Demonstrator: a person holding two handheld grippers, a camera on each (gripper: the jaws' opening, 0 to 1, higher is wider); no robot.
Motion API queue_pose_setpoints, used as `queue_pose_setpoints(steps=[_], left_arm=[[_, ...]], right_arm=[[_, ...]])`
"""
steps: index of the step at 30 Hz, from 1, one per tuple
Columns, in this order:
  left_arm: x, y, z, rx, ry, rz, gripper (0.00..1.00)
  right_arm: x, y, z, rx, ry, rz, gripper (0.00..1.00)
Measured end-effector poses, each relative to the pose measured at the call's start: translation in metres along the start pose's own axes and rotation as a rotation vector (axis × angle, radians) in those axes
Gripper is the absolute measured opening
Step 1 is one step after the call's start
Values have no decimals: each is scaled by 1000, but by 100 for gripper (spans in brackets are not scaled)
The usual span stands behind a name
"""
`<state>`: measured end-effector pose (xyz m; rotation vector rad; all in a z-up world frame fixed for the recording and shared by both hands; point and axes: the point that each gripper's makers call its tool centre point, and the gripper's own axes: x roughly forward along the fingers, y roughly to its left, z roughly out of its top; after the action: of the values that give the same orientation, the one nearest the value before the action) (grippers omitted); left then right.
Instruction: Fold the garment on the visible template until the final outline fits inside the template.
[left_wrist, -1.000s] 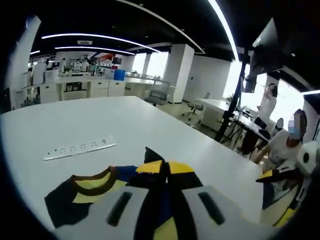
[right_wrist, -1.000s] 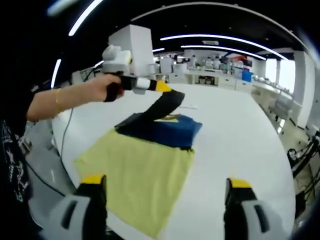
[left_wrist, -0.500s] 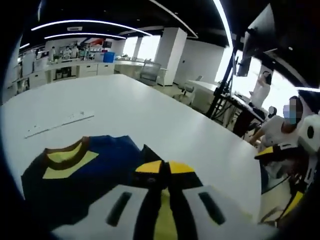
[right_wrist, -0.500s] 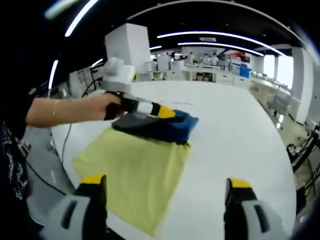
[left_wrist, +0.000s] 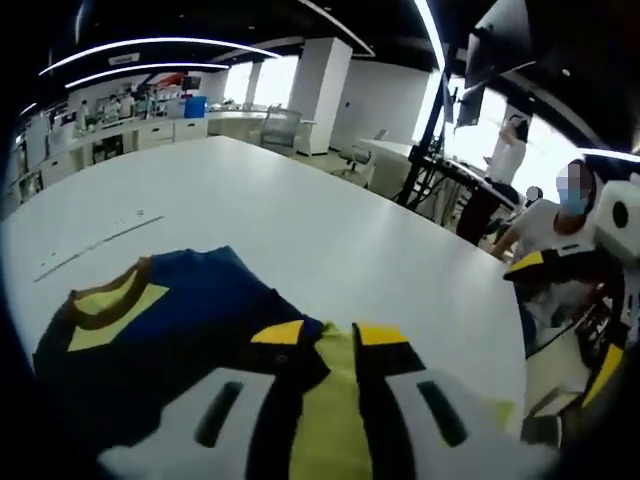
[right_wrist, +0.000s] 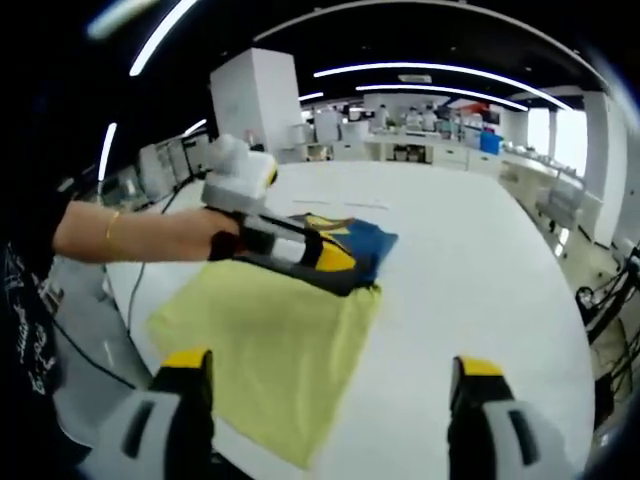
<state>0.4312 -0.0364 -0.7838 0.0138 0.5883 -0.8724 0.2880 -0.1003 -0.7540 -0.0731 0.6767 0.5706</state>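
The garment (left_wrist: 170, 325) is a blue shirt with black sleeves, a brown collar band and yellow inside the neck. It lies bunched on the far end of the yellow template cloth (right_wrist: 270, 340) on the white table. My left gripper (left_wrist: 329, 334) is low over the garment's near edge, jaws slightly apart, with yellow cloth (left_wrist: 320, 420) showing in the gap. In the right gripper view the left gripper (right_wrist: 335, 260) rests over the garment (right_wrist: 365, 242), held by a person's hand. My right gripper (right_wrist: 332, 365) hovers open above the template's near end, holding nothing.
A white power strip (left_wrist: 90, 245) lies on the table (left_wrist: 300, 220) beyond the garment. A person's forearm (right_wrist: 130, 235) reaches in from the left. Chairs, a monitor stand (left_wrist: 430, 160) and seated people are past the table's right edge.
The left gripper carried the lifted black sleeve down and across onto the garment, then its jaws parted. The garment now lies flatter. The right gripper has stayed still and open.
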Motion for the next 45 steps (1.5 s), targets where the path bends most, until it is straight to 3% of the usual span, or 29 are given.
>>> queue_pose_setpoints(steps=[4,11,13,17,26,37,45], left_arm=[[-10,5,6,-7,-34,-3,56],[-40,29,6,-42,-81,6,84],[-51,35,5,-49,-108,-3,89],[-74,54,-6,-28,-108,21,96],[-121,64,-31,23,-70,26,99],[-173,48,-61,52,-22,-12,99],[-204,41,-78,58,-17,-15,96]], right_arm=[[3,5,0,-31,16,32,100],[7,17,3,-114,49,101,100],[8,19,3,-131,58,118,100],[10,27,3,-150,68,164,100],[16,42,0,-223,102,250,100],[20,63,-13,-326,163,348,100],[22,65,-28,-428,224,369,94]])
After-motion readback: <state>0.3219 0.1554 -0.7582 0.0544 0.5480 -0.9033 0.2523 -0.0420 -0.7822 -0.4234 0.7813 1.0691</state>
